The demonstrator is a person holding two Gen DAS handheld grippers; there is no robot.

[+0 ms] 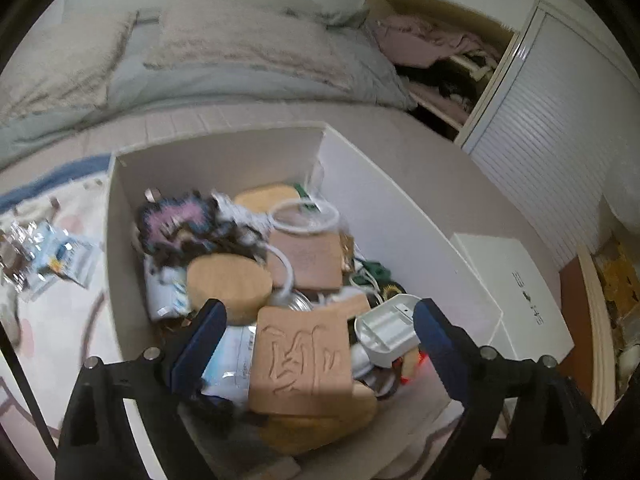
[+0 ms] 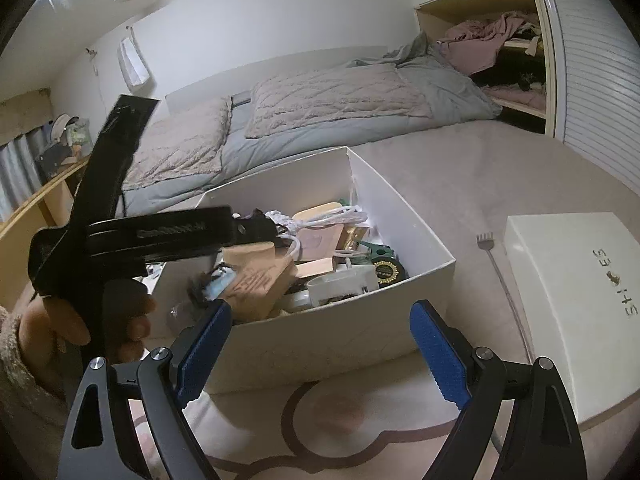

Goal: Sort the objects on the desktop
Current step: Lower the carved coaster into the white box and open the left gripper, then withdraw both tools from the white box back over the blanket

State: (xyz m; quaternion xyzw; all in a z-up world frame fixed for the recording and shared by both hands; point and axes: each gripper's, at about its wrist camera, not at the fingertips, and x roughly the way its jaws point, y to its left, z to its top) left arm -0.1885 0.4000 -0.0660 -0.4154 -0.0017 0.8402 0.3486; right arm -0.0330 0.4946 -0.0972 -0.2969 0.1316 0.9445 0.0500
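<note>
We are holding the left gripper (image 1: 320,336) with its jaws standing wide and nothing clamped between the blue ribbed pads. A tan rectangular block (image 1: 301,364) with carved grooves is lying in the gap, its long axis running away from us and tilted against the pile; the pads are not pressing on it. Just right of it, a white plastic housing (image 1: 386,330) is resting on its side. All of this is sitting in the open white cardboard box (image 1: 120,240), together with a round wooden disc (image 1: 228,280), a flat brown pad (image 1: 306,258), looped white tubing (image 1: 302,218) and a fuzzy pink-and-dark item (image 1: 176,222).

We are holding the right gripper (image 2: 322,344) wide and empty in front of the box's near wall. To its right, a closed white shoe box (image 2: 572,304) is lying on the patterned rug (image 2: 340,412), with a slim metal fork-headed rod (image 2: 502,276) beside it.
</note>
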